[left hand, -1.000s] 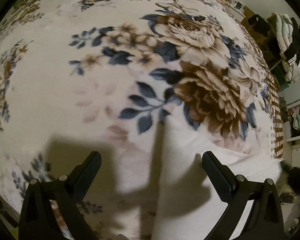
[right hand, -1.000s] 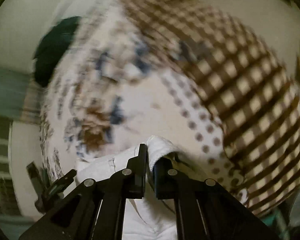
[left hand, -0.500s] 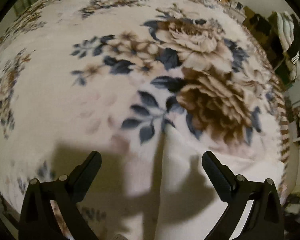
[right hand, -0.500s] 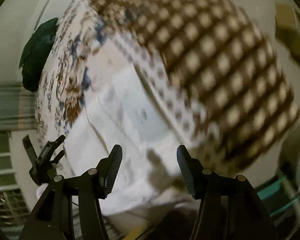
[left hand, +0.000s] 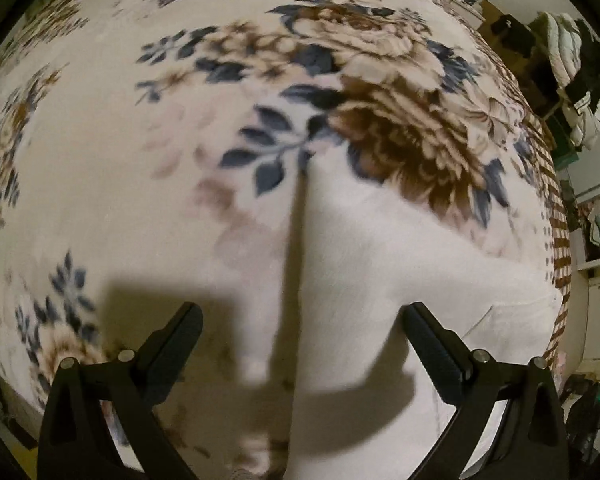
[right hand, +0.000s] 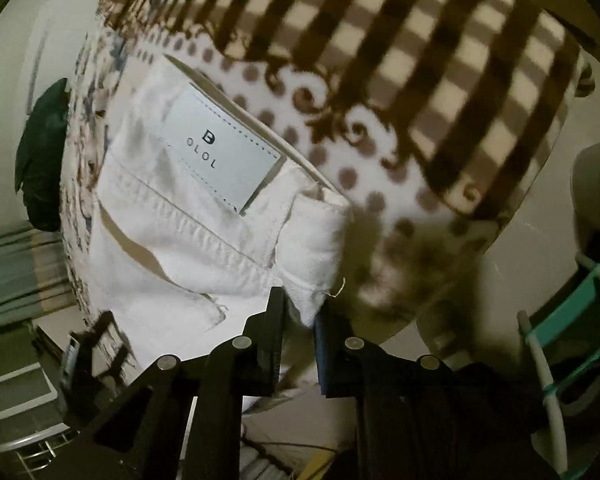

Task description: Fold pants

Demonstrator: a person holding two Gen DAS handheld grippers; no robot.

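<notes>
White pants lie on a floral blanket, with one leg edge running up the middle of the left wrist view. My left gripper hovers over that leg, wide open with nothing between its pads. In the right wrist view the pants' waistband shows a pale label. My right gripper is at the waistband's near corner. Its jaws are closing, with the folded white corner pinched between the fingertips.
The blanket's brown checked border hangs over the bed's edge close to the waistband. A dark green item lies at the far left. A teal frame stands on the floor at the right, and clothes hang beyond the bed.
My right gripper let go of the white fabric, opened, swung and rolled toward the waistband, and has narrowed on its corner. The left gripper drifted a little and stayed open.
</notes>
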